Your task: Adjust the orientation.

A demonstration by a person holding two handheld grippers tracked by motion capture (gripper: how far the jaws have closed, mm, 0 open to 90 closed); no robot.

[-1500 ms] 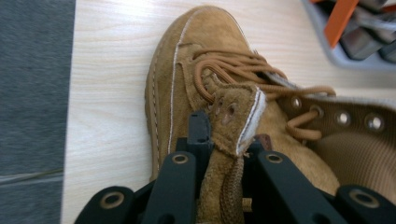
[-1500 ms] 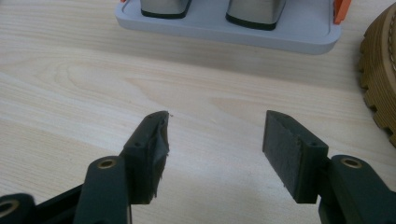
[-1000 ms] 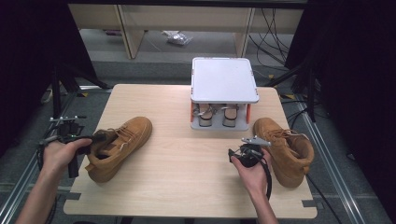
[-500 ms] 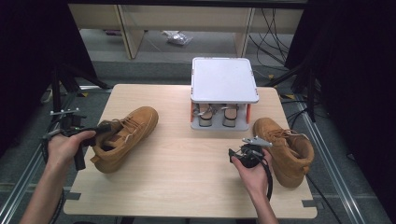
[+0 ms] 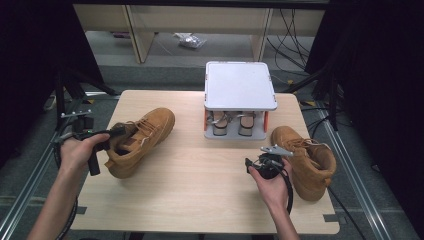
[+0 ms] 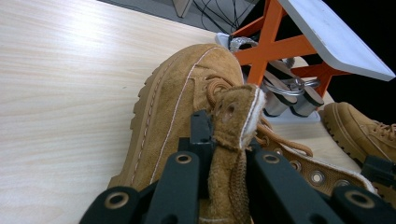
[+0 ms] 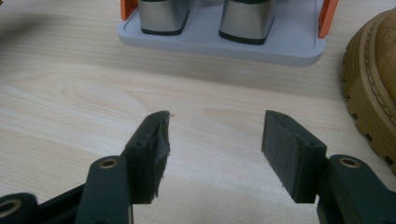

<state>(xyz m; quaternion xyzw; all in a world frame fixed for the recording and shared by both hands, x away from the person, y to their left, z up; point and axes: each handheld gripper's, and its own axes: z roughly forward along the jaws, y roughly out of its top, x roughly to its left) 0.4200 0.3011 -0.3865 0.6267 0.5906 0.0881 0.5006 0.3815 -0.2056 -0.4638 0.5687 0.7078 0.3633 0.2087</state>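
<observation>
A tan suede boot (image 5: 145,134) lies on the left of the wooden table (image 5: 200,175), toe toward the rack. My left gripper (image 5: 115,135) is shut on its upper collar flap; in the left gripper view the suede flap (image 6: 236,116) is pinched between the black jaws of the left gripper (image 6: 229,144), and the boot (image 6: 182,102) stretches away beyond them. A second tan boot (image 5: 306,159) stands at the right. Just left of it, my right gripper (image 5: 264,159) hovers open, and in its own view the right gripper (image 7: 215,140) has only bare table between its pads.
A small rack with a white top (image 5: 240,85) and orange legs stands at the back middle, with a pair of silver shoes (image 5: 230,125) beneath it. Its base (image 7: 224,44) lies straight ahead of the right gripper, and the right boot's sole (image 7: 369,93) is close on that side.
My left hand has carried the left boot away from the front edge and toward the table's middle, slightly raised. The right hand has stayed put.
</observation>
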